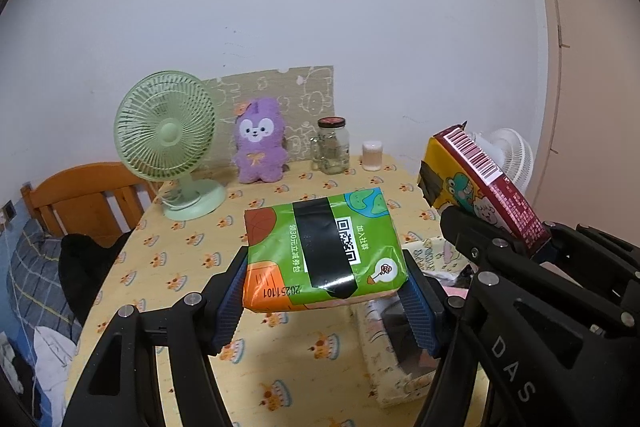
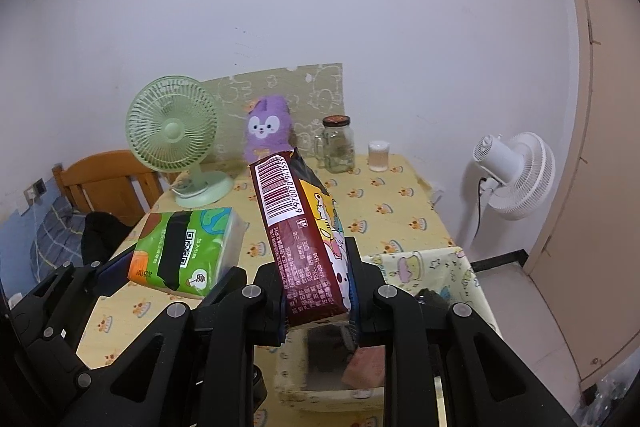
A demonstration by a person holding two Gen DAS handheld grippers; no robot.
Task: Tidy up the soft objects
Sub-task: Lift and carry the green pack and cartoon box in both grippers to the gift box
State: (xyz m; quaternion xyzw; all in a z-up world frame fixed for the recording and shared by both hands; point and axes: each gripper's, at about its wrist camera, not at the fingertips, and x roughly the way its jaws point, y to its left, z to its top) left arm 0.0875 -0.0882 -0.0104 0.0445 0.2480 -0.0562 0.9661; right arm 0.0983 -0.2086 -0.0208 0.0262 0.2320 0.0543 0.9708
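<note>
Nearest to the camera in the left wrist view, the left gripper (image 1: 326, 301) is clamped on a green tissue pack (image 1: 323, 249); its blue pads press the pack's two short sides and hold it flat in the air above the table (image 1: 192, 259), with the black tape and the QR code facing up. Behind the pack, at the far edge of the table, stands a green fan (image 1: 170, 143) on the left. To the right of the fan sits a purple plush rabbit (image 1: 259, 143) against a patterned board (image 1: 280, 87), then a glass jar (image 1: 333, 147) and a small cup (image 1: 373, 155).

To the right of the green pack in the same view, the right gripper (image 1: 496, 227) carries a dark red and yellow tissue pack (image 1: 480, 183), tilted, with the barcode up. Only the right wrist view shows this grip well: the right gripper (image 2: 318, 289) is closed tight on the lower end of the red pack (image 2: 298, 227), which stands almost upright. Below it is a fabric box (image 2: 424, 263) with cartoon prints, open at the top; this view looks into it, while the left view shows only part of it. The right view also shows the whole white standing fan (image 2: 516, 175) on the floor, right of the table. A wooden chair (image 1: 84, 195) stands left of the table.
</note>
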